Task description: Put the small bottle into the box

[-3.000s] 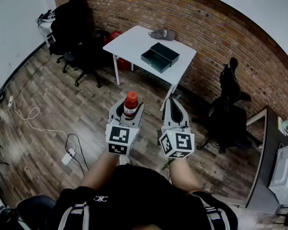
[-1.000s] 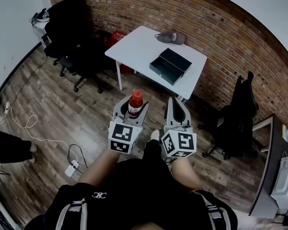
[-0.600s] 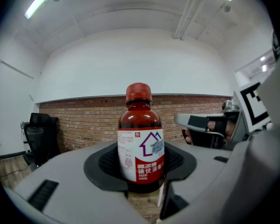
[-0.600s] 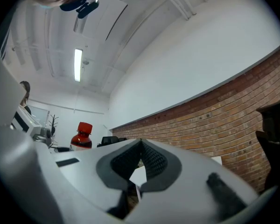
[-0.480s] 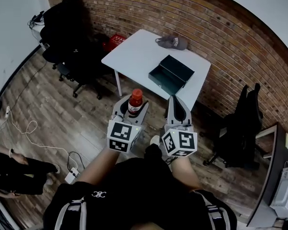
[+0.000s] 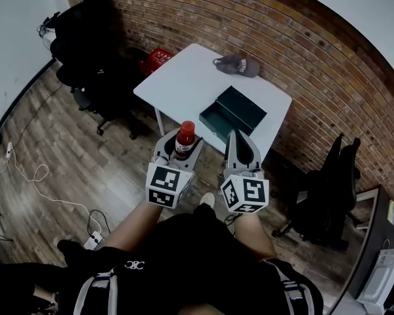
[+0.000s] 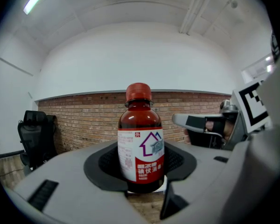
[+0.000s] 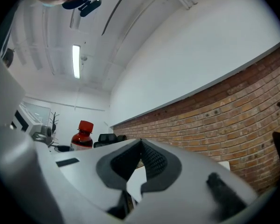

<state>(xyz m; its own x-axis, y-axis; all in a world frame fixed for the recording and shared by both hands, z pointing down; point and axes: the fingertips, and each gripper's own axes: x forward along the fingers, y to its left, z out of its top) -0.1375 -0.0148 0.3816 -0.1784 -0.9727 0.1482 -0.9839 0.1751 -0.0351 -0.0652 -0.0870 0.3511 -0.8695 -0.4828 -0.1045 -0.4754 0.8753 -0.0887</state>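
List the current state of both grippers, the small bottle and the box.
left gripper: shut on the small bottle, short of the white table.
right gripper: shut, nothing between its jaws.
small bottle: upright, red cap on, not yet in the box.
box: on the white table, lid open, looks empty inside.

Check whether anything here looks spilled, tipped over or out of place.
Nothing looks wrong. The small bottle stands upright, lid on, between the jaws of the left gripper; the box sits open and level on the white table. The only stray thing is a grey cap lying near the table's far edge.
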